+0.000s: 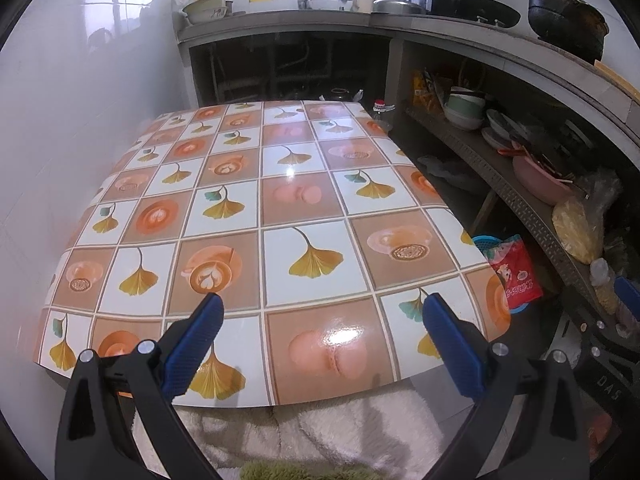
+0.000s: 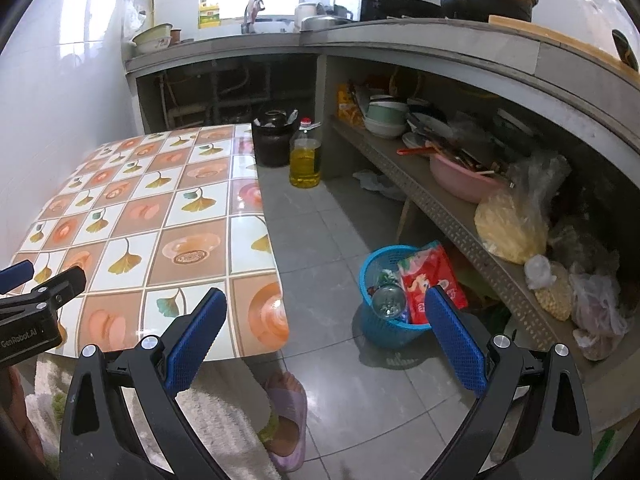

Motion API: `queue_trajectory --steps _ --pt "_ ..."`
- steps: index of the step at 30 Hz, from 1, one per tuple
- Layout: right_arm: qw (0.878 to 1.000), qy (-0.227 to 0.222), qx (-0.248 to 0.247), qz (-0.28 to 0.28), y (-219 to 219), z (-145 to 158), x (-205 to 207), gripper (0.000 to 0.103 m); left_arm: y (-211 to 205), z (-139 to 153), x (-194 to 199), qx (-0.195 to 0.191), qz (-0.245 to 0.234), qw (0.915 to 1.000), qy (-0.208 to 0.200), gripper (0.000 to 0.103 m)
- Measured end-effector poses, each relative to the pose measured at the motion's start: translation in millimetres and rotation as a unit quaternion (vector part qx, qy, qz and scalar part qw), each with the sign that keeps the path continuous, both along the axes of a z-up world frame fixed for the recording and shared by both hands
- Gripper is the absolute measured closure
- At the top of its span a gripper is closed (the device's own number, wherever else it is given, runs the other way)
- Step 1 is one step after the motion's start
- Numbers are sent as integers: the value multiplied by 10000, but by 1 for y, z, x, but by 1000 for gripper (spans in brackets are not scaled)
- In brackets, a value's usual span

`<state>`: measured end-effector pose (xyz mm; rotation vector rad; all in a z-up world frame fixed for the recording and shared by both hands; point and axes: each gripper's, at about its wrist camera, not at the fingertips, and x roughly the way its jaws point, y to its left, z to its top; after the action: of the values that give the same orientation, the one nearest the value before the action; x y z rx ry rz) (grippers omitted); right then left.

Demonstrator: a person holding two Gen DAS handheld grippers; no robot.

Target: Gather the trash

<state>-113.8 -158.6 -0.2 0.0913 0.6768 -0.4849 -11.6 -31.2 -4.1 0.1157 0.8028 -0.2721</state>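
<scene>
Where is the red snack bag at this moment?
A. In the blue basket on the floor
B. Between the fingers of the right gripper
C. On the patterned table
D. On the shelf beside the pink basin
A. The red snack bag sticks out of the blue basket on the floor, next to a clear bottle; both grippers are open and hold nothing.

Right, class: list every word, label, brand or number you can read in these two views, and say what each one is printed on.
"GenRobot.AI": on the black body of the left gripper, in the right wrist view.
"DAS": on the black body of the right gripper, in the left wrist view; any further letters are cut off.
Red snack bag in the blue basket: printed characters, too blurred to read.
Yellow-green bottle by the window: label too small to read.
</scene>
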Motion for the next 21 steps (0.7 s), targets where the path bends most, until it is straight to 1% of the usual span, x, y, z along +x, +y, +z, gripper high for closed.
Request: queue_trajectory --steps 11,21 --pt "9999 -3 14 -104 -8 -1 -3 8 -1 -2 2 -5 -10 10000 46 6" --pt "9999 2 -4 -120 -7 -2 -3 8 -3 1 0 13 -106 9999 -64 6"
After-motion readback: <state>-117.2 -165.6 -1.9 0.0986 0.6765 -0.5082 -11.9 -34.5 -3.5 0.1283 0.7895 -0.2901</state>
